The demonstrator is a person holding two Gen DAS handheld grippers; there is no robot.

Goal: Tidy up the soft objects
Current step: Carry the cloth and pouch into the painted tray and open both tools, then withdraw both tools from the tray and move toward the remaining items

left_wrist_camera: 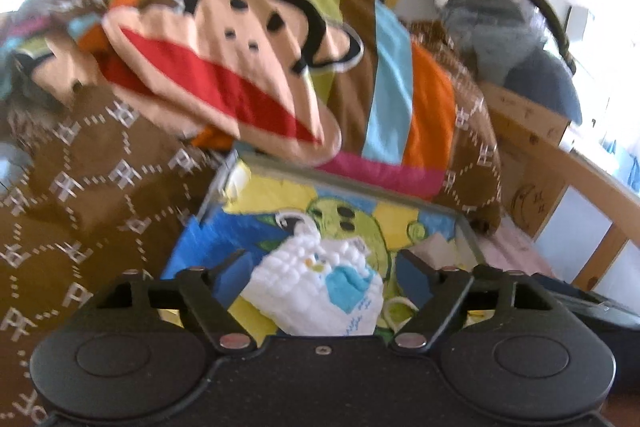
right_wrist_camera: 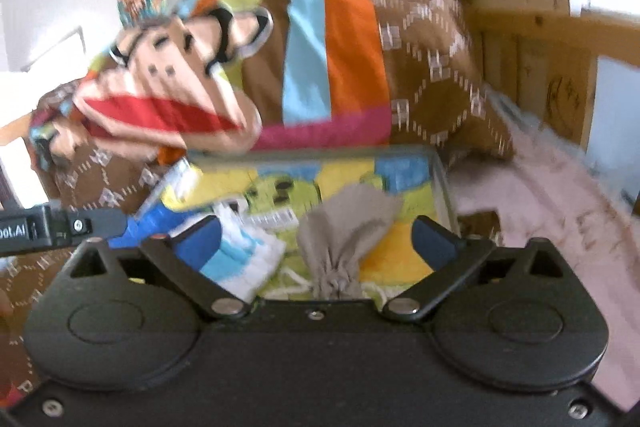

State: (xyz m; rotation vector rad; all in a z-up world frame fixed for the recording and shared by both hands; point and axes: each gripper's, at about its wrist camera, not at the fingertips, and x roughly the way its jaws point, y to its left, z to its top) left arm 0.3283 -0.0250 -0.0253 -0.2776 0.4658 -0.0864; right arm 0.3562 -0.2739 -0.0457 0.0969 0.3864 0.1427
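A white knobbly cloth with a light blue patch [left_wrist_camera: 320, 287] lies in a box [left_wrist_camera: 360, 179] lined with yellow, blue and green cartoon fabric. My left gripper [left_wrist_camera: 320, 267] hangs open just above it, its pads clear of the cloth. In the right wrist view a grey-beige drawstring pouch [right_wrist_camera: 344, 231] lies in the same box [right_wrist_camera: 320, 153], beside the white and blue cloth [right_wrist_camera: 248, 259]. My right gripper [right_wrist_camera: 316, 239] stands open over the pouch without touching it. The tip of the left gripper shows at the left edge of that view.
A monkey-face pillow [left_wrist_camera: 224, 59] leans over the box's far rim, against a striped cushion [left_wrist_camera: 400, 87] and a brown patterned blanket [left_wrist_camera: 92, 187]. A wooden bed frame [left_wrist_camera: 532, 155] stands at the right, with a grey plush toy [left_wrist_camera: 488, 15] on top. Posters hang on the wall.
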